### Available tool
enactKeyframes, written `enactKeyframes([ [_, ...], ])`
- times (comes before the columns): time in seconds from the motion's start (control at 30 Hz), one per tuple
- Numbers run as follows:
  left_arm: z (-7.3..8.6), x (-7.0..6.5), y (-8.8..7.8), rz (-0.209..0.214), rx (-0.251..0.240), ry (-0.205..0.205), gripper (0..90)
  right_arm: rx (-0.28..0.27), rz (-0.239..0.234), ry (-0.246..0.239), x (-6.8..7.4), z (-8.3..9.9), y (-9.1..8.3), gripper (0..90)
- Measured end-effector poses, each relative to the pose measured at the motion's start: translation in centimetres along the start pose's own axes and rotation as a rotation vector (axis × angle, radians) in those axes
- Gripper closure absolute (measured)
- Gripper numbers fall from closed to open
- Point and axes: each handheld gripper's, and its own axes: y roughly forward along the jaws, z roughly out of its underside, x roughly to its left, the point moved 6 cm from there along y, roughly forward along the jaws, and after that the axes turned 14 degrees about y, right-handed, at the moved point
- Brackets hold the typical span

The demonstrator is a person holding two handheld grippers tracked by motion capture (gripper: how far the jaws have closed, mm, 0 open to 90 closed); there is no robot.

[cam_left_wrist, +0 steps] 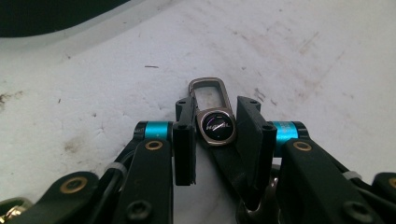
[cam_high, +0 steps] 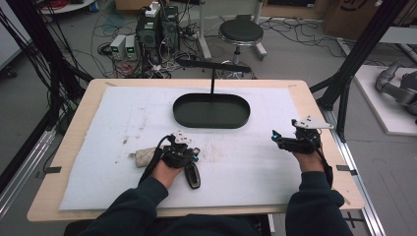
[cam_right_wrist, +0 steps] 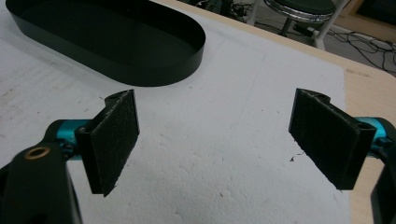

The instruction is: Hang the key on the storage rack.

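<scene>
A key fob point(cam_left_wrist: 215, 127) is sitting between the fingers point(cam_left_wrist: 184, 151) of the left gripper point(cam_left_wrist: 217, 140): dark and glossy, with a round badge framed in metal and a metal clip loop at its far end. The fingers are closing narrowly on it and pressing on both sides. In the high view the key fob point(cam_high: 192, 174) is lying just below the middle of the frame, beside the left gripper point(cam_high: 181, 152), and a crumpled brownish scrap point(cam_high: 143, 156) is lying to the left of that gripper.

The surface point(cam_high: 123, 113) is carrying a white, stained foam sheet over pale wood, with a black oval tray point(cam_high: 211, 111) sitting at the centre. Beyond it, cables, power boxes and a round stool point(cam_high: 240, 32) are crowding the grey floor.

The right gripper point(cam_high: 275, 138) is hovering at the right of the high view. Its own view is showing its fingers point(cam_right_wrist: 114, 140) standing wide apart with nothing between them, and the tray point(cam_right_wrist: 154, 70) lying at the upper left.
</scene>
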Motion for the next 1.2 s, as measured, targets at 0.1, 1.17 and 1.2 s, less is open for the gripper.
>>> enactKeyframes([
  [0.1,-0.3,0.3,0.2,0.010,0.011,-0.005,68.8,0.001,0.000,0.001,0.0,0.0,0.0,16.4],
  [1.17,0.8,-1.6,-0.4,-0.135,0.009,0.021,31.1,0.012,-0.009,-0.003,0.2,0.1,0.2,16.5],
  [1.2,0.9,-1.6,-0.5,-0.129,0.005,0.028,31.1,0.012,-0.009,-0.003,0.2,0.1,0.2,16.5],
])
